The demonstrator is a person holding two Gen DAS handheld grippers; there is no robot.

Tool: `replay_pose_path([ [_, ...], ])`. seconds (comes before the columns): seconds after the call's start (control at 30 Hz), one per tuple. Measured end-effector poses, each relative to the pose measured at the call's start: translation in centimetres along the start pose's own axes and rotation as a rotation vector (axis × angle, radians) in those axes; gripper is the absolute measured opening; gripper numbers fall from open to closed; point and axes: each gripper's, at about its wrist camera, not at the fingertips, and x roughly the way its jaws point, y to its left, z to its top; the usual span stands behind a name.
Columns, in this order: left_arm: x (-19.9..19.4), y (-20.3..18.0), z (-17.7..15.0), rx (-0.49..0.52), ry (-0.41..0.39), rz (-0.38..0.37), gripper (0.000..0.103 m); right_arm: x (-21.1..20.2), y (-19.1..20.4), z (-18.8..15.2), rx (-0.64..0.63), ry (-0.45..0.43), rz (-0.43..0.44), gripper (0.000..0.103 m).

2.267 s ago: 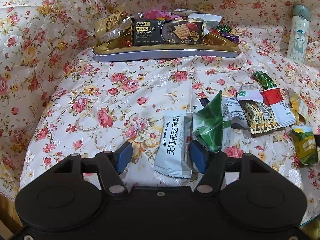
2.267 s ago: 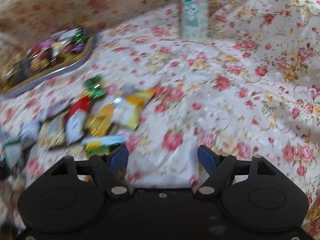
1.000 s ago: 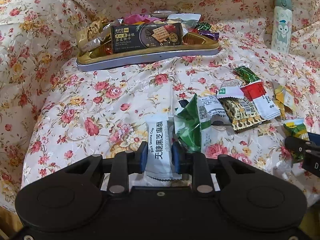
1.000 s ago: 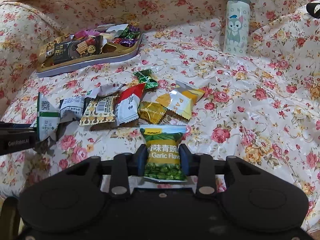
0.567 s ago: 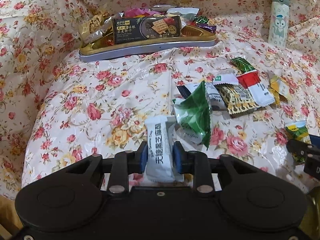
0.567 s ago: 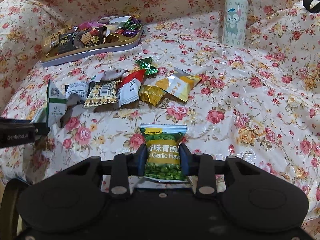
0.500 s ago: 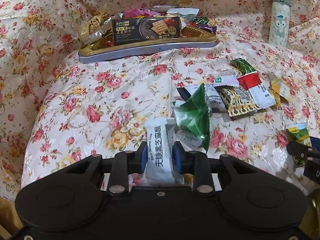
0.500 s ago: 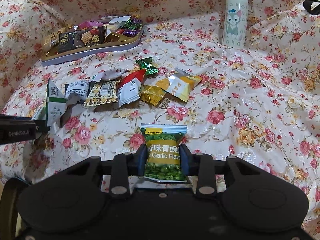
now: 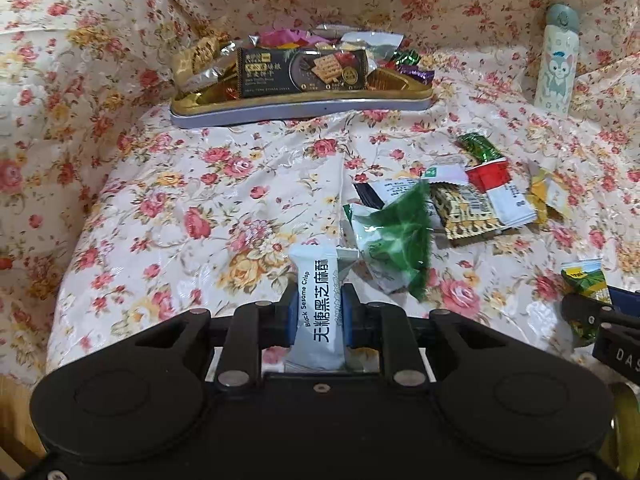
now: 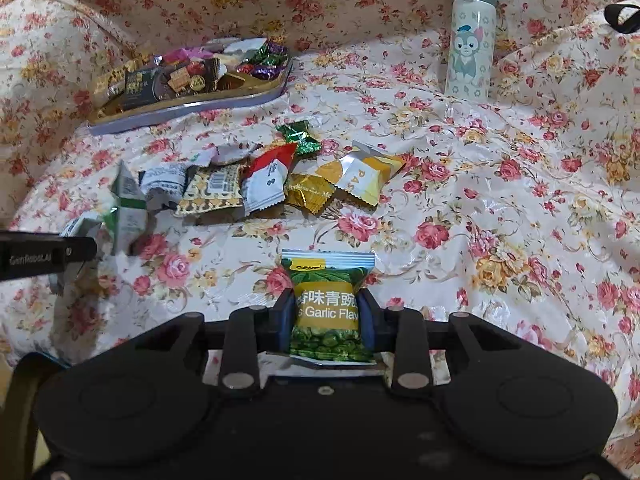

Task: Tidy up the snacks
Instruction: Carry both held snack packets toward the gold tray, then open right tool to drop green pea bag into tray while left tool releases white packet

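My left gripper [image 9: 318, 314] is shut on a white black-sesame crisp packet [image 9: 320, 304], held above the floral cloth. My right gripper [image 10: 326, 314] is shut on a green garlic-pea packet [image 10: 328, 304]; this packet also shows at the right edge of the left wrist view [image 9: 584, 284]. A gold and grey snack tray [image 9: 304, 110] full of snacks, with a black cracker box [image 9: 302, 72], sits at the back; it also shows in the right wrist view [image 10: 192, 106]. Several loose packets lie between: a green one [image 9: 394, 236], a red-and-white one [image 10: 266, 182], a yellow one [image 10: 362, 174].
A pale cartoon-cat bottle [image 9: 556, 58] stands upright at the back right, also in the right wrist view [image 10: 468, 46]. The floral cloth [image 9: 200, 200] covers the whole surface and rises behind the tray. The left gripper's finger [image 10: 40, 258] shows at the right wrist view's left edge.
Both grippers closed on their packets, the left on the sesame crisp, the right on the garlic peas, and have lifted them slightly. The views have shifted little in the last half second.
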Motion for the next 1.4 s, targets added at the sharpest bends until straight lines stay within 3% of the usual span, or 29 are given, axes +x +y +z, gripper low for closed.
replay_pose_path([
  [0.33, -5.2, -0.8, -3.1, 0.000, -0.011, -0.007, 0.028, -5.6, -0.3, -1.4, 0.027, -0.021, 0.066, 0.035],
  [0.6, -7.8, -1.8, -7.0, -0.010, 0.029, -0.038, 0.028, -9.9, -0.6, -4.9, 0.031, -0.007, 0.101, 0.035],
  [1.03, -10.0, -3.6, -12.2, -0.057, 0.126, -0.010, 0.028, -12.6, -0.2, -11.6, 0.054, 0.118, 0.151, 0.035],
  [1.4, -11.3, -3.9, -14.3, -0.078, 0.146, -0.003, 0.028, -14.2, -0.3, -12.7, 0.065, 0.119, 0.188, 0.035],
])
